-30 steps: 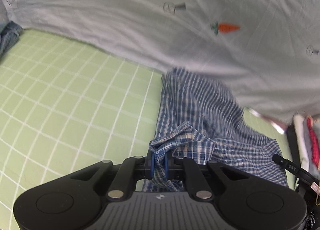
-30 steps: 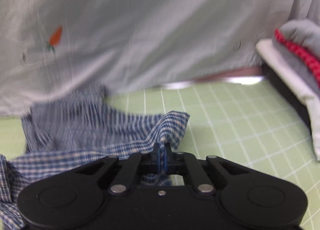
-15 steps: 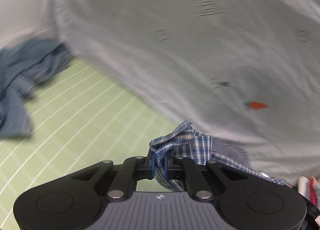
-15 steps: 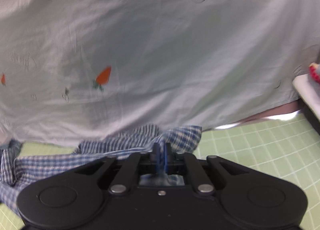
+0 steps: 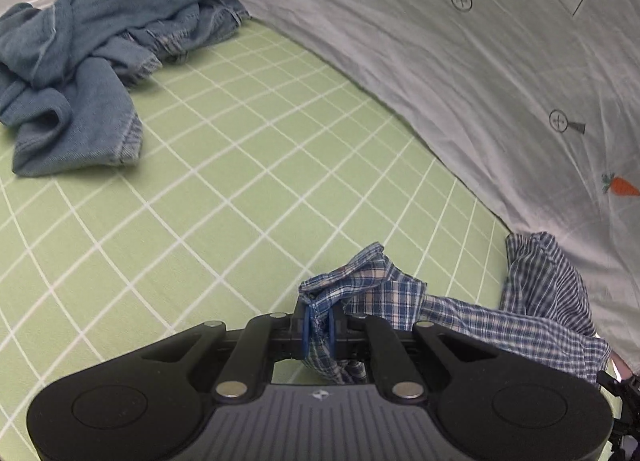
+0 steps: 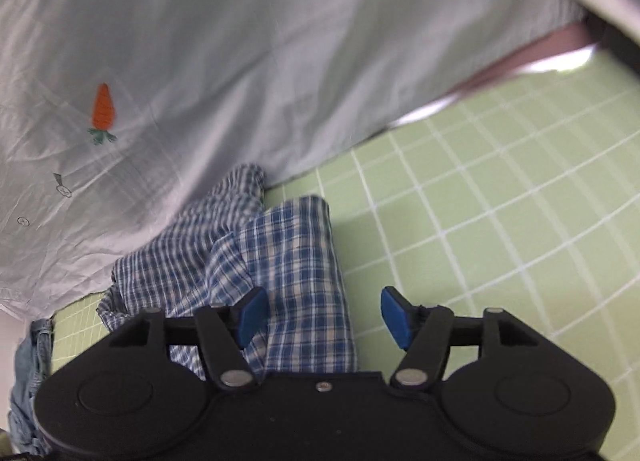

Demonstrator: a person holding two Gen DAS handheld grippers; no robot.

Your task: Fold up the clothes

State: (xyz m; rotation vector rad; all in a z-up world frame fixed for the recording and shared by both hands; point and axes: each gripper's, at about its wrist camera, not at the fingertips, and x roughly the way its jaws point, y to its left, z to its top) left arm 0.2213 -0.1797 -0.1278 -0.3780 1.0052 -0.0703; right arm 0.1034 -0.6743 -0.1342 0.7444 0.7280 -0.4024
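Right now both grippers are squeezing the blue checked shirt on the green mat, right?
Not quite. Only the left gripper is squeezing the blue checked shirt. The right wrist view shows the right gripper with its blue fingers spread wide apart, the shirt lying loose between them on the green mat.

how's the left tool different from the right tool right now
The left tool is shut, pinching a bunched edge of the plaid shirt; the right tool is open, its blue pads spread wide. The left holds cloth lifted off the green mat; the right grips nothing, with the shirt lying flat between its pads. Both are over the same shirt.
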